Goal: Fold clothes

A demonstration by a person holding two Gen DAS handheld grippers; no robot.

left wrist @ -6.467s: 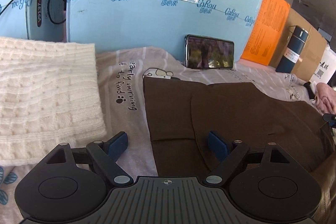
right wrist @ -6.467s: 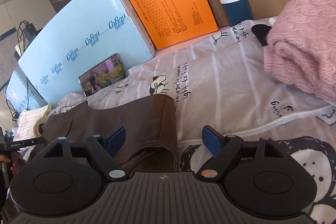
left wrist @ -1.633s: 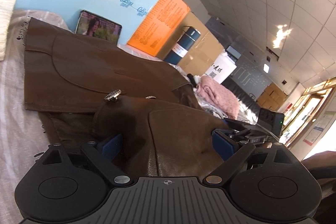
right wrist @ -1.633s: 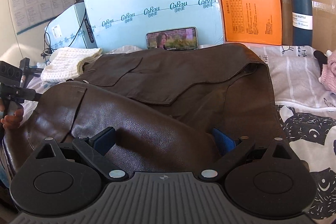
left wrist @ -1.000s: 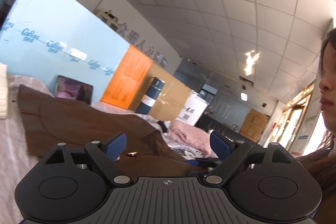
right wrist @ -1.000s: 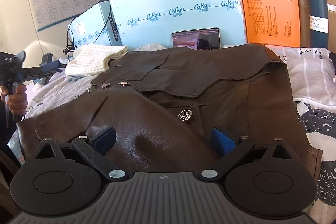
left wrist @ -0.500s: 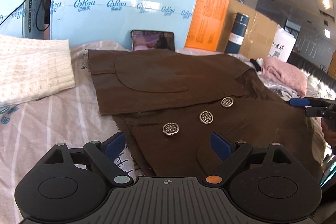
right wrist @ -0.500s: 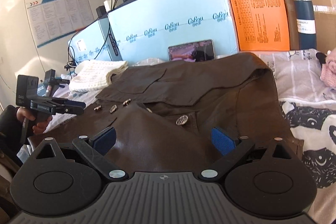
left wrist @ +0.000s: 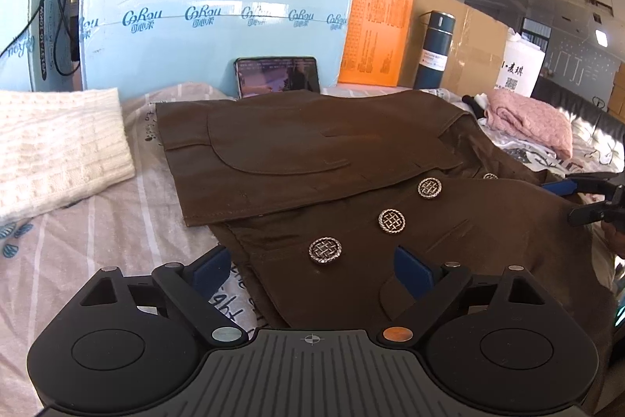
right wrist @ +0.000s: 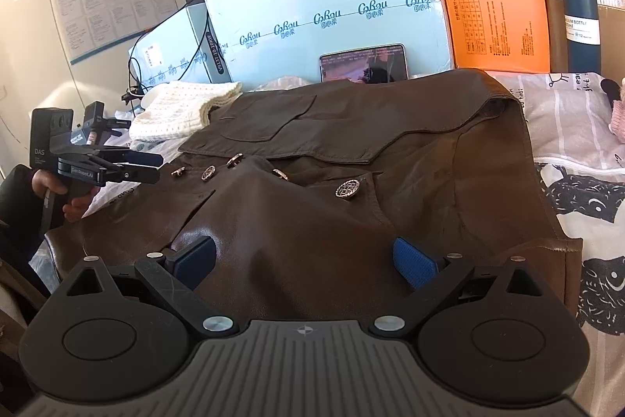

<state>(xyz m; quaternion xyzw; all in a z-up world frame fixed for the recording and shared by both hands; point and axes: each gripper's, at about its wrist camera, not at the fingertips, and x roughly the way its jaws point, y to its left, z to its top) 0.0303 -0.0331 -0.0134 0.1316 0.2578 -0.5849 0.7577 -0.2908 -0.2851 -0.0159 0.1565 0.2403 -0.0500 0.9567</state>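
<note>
A brown leather jacket [left wrist: 312, 151] lies spread on the bed, its flap pocket toward the back. A front panel with round metal buttons [left wrist: 391, 221] lies over its near half. My left gripper [left wrist: 312, 266] hovers open above the jacket's near left edge, holding nothing. My right gripper [right wrist: 304, 260] is open over the jacket [right wrist: 351, 182] near its front right part, also with nothing in it. In the right wrist view a hand holds the left gripper [right wrist: 144, 167] just off the jacket's left side. The right gripper [left wrist: 578, 198] shows at the right edge of the left wrist view.
A folded white knit sweater [left wrist: 58, 143] lies left of the jacket, a pink sweater [left wrist: 527, 120] at the right. A phone [left wrist: 277, 75] leans on light-blue boxes [left wrist: 218, 38] behind. An orange box [left wrist: 375, 30] and a blue bottle [left wrist: 435, 49] stand at the back.
The jacket's buttoned panel, bunched up around both grippers a second and a half ago, now lies flat. Both grippers have drawn back; in the last half second little has moved.
</note>
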